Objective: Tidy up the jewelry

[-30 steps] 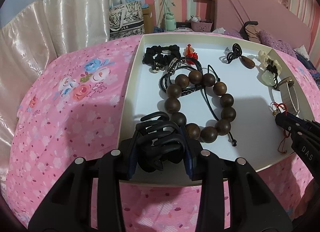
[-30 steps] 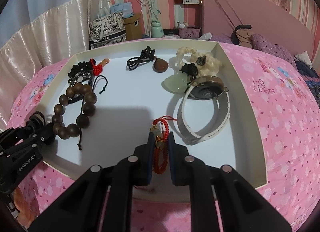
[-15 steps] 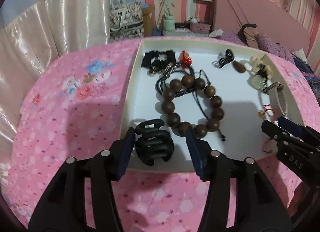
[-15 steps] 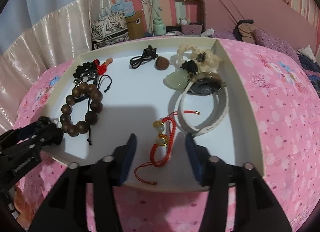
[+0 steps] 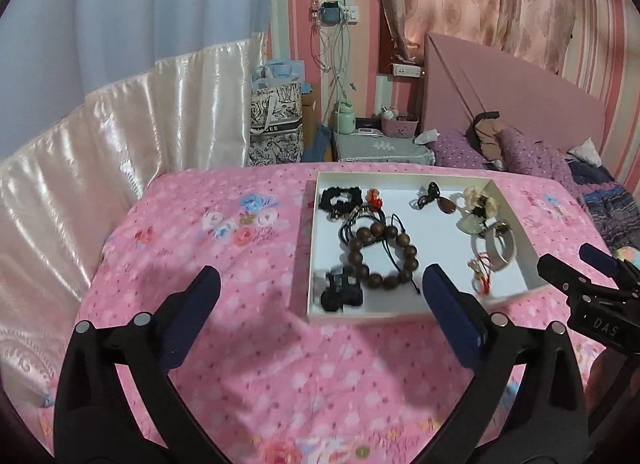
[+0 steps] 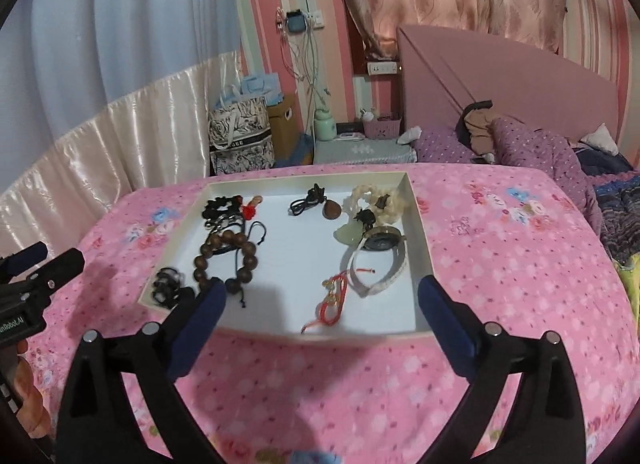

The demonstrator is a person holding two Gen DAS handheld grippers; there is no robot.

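Nearest, left gripper and right gripper both spread wide and empty above the pink bedspread, beyond them the white tray holding black hair claw, red cord bracelet, wooden bead bracelet, white-strap watch, farthest jade pendant, brown pendant.

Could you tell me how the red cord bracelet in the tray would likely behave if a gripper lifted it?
The red cord bracelet lies in loose loops, so it would probably droop limply. It looks thin and likely light. Its trailing end might drag across the tray.
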